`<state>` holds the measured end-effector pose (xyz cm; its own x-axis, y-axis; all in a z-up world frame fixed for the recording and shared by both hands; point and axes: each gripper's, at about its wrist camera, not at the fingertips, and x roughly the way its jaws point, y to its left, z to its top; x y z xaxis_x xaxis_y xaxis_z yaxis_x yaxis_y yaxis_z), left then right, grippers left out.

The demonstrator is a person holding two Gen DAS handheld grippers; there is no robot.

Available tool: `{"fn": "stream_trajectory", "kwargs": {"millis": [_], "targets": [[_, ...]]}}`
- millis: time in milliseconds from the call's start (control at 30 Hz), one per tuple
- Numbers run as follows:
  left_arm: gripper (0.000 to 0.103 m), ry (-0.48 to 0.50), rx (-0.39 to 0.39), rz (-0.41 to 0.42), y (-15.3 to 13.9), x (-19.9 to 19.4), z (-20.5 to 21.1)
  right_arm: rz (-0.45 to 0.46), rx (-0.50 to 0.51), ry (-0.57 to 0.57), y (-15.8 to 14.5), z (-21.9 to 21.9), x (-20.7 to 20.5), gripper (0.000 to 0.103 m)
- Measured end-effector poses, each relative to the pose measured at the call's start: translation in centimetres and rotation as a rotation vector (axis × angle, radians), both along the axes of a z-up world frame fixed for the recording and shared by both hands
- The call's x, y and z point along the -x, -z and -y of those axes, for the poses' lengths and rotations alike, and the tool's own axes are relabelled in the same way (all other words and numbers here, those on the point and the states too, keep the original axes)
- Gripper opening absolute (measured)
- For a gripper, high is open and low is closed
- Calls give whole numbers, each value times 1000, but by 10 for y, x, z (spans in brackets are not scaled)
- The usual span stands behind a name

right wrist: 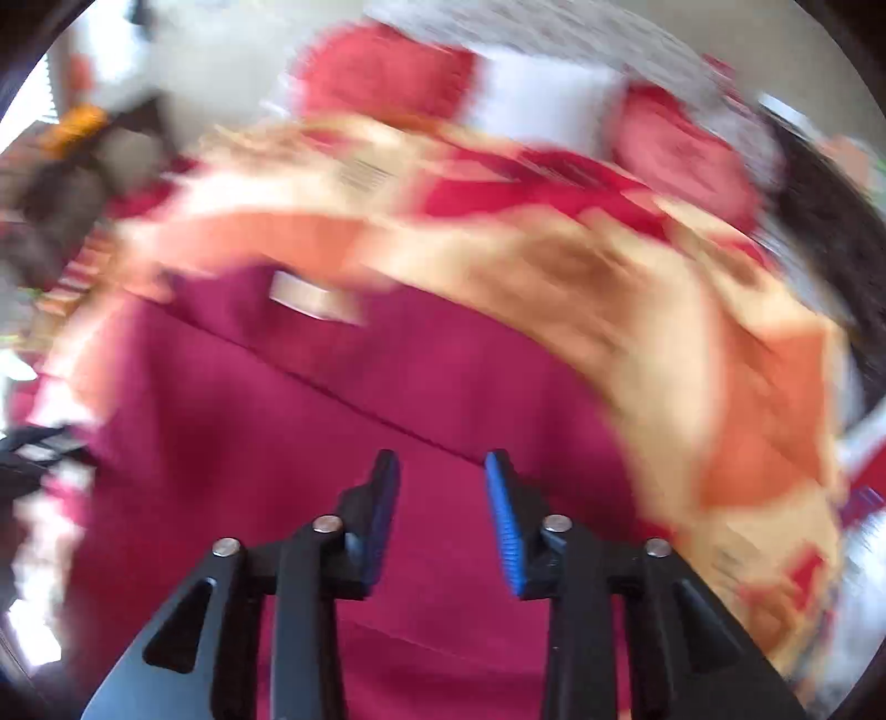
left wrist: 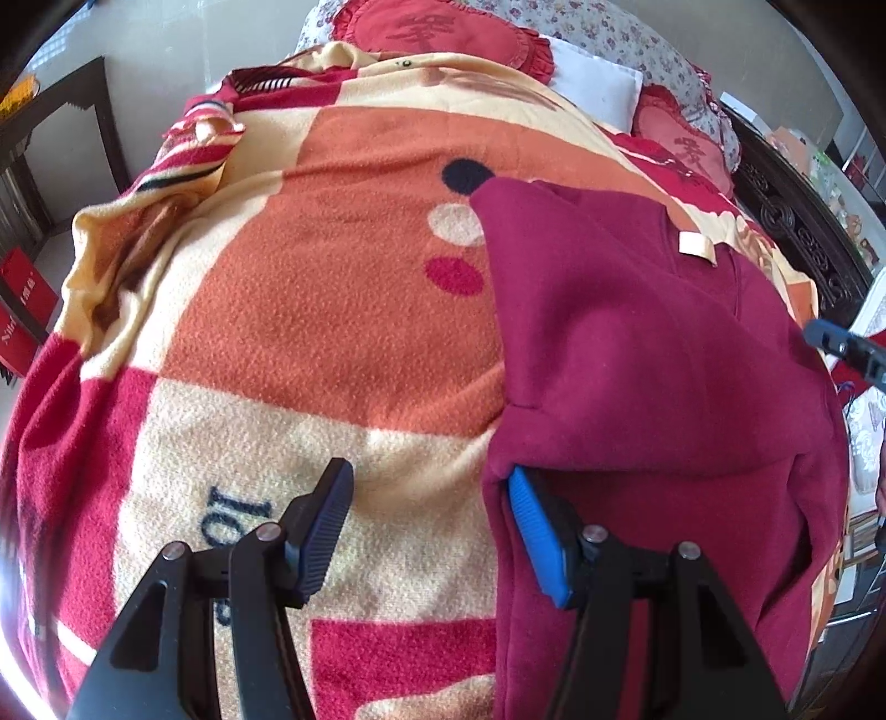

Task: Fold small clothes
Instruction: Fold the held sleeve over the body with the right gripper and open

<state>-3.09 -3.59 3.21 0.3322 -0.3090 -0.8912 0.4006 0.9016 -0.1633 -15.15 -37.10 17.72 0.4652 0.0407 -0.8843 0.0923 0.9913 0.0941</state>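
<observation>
**Left wrist view: maroon garment flat on the blanket, both grippers empty**

Left wrist camera shows the maroon garment (left wrist: 637,360) lying folded on the patterned fleece blanket (left wrist: 332,277) that covers the bed. A pale label (left wrist: 695,246) sits near the garment's far edge. Beside the garment's far left corner, the blanket carries a dark dot, a cream dot and a red dot.

The left gripper (left wrist: 429,531) points down at the garment's near left edge. Its fingers stand well apart with nothing between them: the blue-padded one (left wrist: 537,537) lies against the garment's edge fold, the other over bare blanket.

A dark tip of the right gripper (left wrist: 847,346) shows beyond the garment's right edge. In the right wrist view, heavily blurred, the right gripper (right wrist: 443,520) hangs over the garment's middle, fingers slightly apart and gripping no cloth.

Beyond the garment's far edge lie red embroidered cushions (left wrist: 443,33) and a white pillow (left wrist: 595,83) against a floral cover.
</observation>
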Motion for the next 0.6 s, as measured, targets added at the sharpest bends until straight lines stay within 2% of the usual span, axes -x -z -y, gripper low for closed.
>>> {"fn": "stream_trajectory", "kwargs": {"millis": [100, 200, 267, 333, 367, 400, 500, 567, 600], "targets": [[62, -18, 32, -5, 2, 0, -3, 61, -98, -199, -5, -69, -44, 17], [62, -21, 55, -9, 3, -1, -6, 101, -84, -345, 3, -132, -87, 16], [62, -24, 73, -19, 4, -3, -7, 76, -78, -421, 16, -162, -112, 16], [62, -18, 94, -21, 4, -4, -11, 8, -38, -480, 38, -185, -133, 16], [62, -13, 109, -24, 4, -5, -13, -16, -9, -484, 45, -187, -137, 0], [62, -12, 120, -26, 4, -6, -17, -9, -3, -473, 48, -190, -139, 0], [62, -30, 131, -7, -3, -5, -31, 109, -116, -454, 29, -187, -135, 0], [62, -47, 117, 13, -9, -6, -39, 120, -165, -423, 30, -192, -145, 0], [62, -54, 102, 28, -13, -7, -42, 97, -171, -402, 39, -196, -152, 0]]}}
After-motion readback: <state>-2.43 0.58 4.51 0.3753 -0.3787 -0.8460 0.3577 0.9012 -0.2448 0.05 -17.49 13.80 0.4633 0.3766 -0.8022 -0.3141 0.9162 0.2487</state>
